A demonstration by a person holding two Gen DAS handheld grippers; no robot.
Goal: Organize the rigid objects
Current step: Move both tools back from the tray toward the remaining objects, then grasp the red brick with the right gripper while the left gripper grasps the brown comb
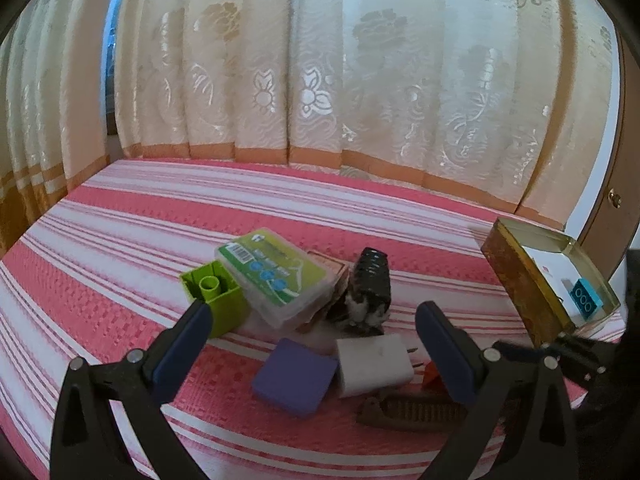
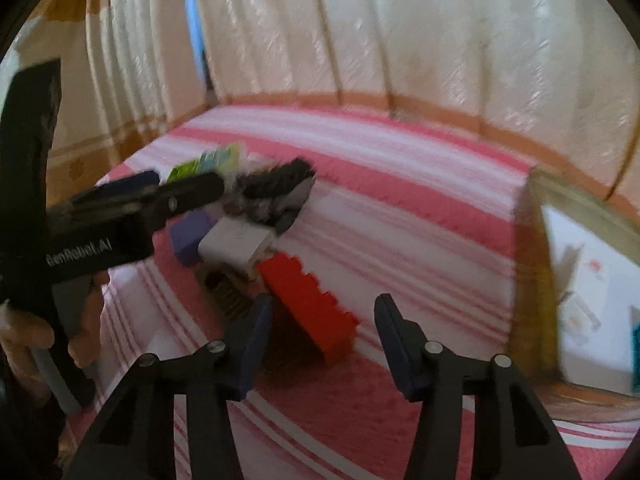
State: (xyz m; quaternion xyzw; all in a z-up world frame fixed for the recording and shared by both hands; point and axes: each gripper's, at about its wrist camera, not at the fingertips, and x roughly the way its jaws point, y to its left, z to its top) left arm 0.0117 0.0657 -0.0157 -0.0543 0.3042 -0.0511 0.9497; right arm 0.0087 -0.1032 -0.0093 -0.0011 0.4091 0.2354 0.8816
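Note:
A pile of small objects lies on the pink striped bed. In the left wrist view I see a green block (image 1: 214,298), a clear plastic case (image 1: 276,276), a black and white figure (image 1: 370,288), a purple block (image 1: 295,376), a white charger (image 1: 374,366) and a brown comb (image 1: 412,412). My left gripper (image 1: 312,336) is open and empty above the purple block and charger. In the right wrist view my right gripper (image 2: 322,328) is open and empty just above a red brick (image 2: 308,304). The left gripper's body (image 2: 120,216) shows at the left there.
An open gold tin (image 1: 520,280) stands at the right with a blue brick (image 1: 586,298) inside; it also shows in the right wrist view (image 2: 536,280). Cream curtains (image 1: 320,60) hang behind the bed. A wooden door (image 1: 612,208) is at the far right.

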